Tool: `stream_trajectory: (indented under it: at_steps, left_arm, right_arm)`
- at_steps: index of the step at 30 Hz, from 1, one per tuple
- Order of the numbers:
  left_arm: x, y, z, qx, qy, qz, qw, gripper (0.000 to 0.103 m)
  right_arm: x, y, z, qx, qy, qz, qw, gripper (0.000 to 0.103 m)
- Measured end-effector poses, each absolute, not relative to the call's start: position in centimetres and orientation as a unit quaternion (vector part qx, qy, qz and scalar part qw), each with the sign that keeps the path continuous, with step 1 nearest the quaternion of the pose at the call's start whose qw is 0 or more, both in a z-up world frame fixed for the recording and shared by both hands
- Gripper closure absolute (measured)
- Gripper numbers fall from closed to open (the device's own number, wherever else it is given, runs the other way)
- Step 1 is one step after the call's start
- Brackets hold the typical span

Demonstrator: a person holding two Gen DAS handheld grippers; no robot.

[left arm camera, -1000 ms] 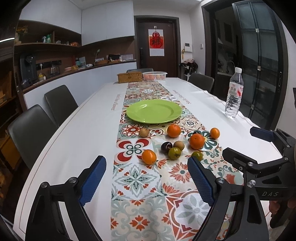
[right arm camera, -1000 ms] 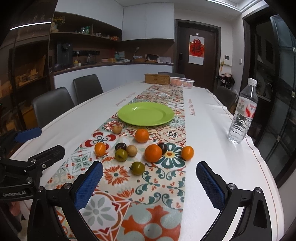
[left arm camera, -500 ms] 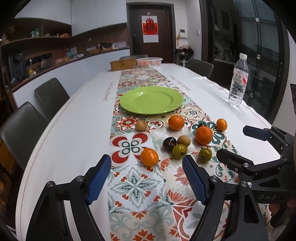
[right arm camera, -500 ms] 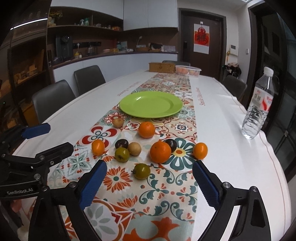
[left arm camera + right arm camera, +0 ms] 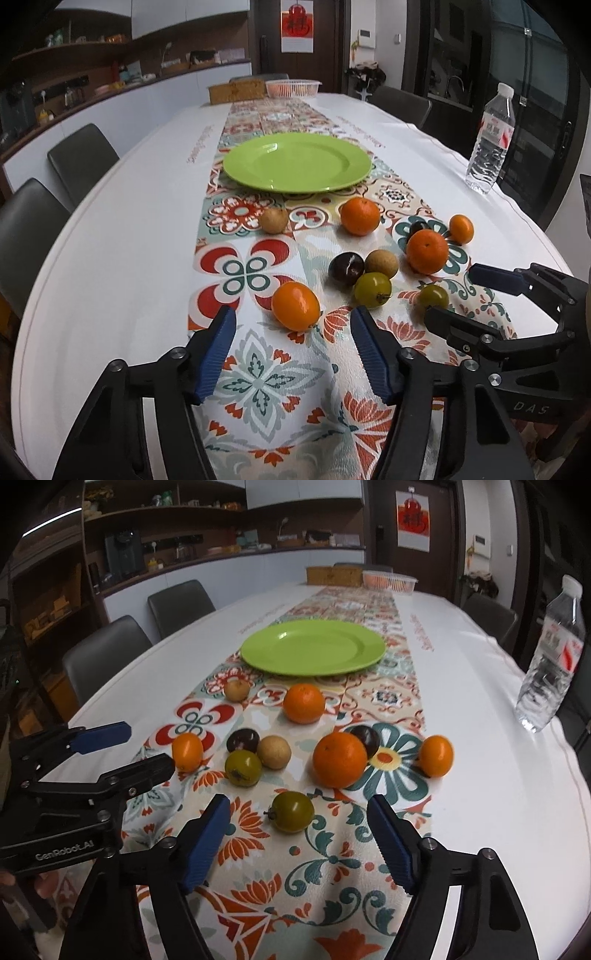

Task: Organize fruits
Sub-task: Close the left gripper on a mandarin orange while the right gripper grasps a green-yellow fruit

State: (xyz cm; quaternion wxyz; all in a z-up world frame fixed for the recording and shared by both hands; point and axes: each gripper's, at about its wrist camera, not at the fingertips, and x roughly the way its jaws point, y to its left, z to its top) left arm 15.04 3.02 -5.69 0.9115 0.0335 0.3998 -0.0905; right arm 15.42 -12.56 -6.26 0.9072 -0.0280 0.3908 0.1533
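Several small fruits lie on the patterned runner in front of an empty green plate [image 5: 297,161], which also shows in the right wrist view [image 5: 312,647]. My left gripper [image 5: 291,332] is open, its fingers either side of and just short of a small orange fruit [image 5: 295,305]. My right gripper [image 5: 297,821] is open around a green tomato [image 5: 292,811], not touching it. Oranges [image 5: 340,760], a dark plum [image 5: 346,267], a brown longan [image 5: 381,263] and another green tomato [image 5: 373,290] lie between the grippers and the plate.
A water bottle [image 5: 490,146] stands at the right table edge. A wooden box [image 5: 237,90] and a pink basket [image 5: 293,87] sit at the far end. Grey chairs [image 5: 83,158] line the left side. Each gripper shows in the other's view.
Both grippers have moved forward and down toward the fruits. The left now brackets the small orange fruit, the right the green tomato. Both jaws have narrowed a little. No fruit has moved.
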Motion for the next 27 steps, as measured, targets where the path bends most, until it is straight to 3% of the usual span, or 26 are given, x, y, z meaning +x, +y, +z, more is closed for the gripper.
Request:
stream_trajectory:
  at_steps: [9,15,18,20,27]
  left_arm:
    - [16.9,2.7,-7.3,0.026,0.429,-0.096,0.898,0.058]
    - [17.5,2.4,-7.6,0.023,0.434,-0.098,0.895,0.058]
    - [18.0,2.3,-7.8,0.022,0.438,-0.098,0.893,0.064]
    - [18.2,2.3,-7.9,0.019,0.44,-0.097,0.892,0.07]
    - [17.8,2.1,-7.4,0.012,0.444,-0.102,0.89,0.071]
  right_arm:
    - [16.7,-12.1,-7.9,-0.018,0.423,0.171,0.89,0.05]
    - [16.7,-12.0,-8.2,-0.021,0.428,0.174,0.887,0.057]
    - [16.8,-12.0,-8.2,-0.023,0.428,0.178,0.886,0.067]
    - [16.9,-11.9,-8.1,-0.026,0.429,0.179,0.885,0.069]
    - [17.1,-12.0,-7.6,-0.023,0.425,0.188,0.885,0.071]
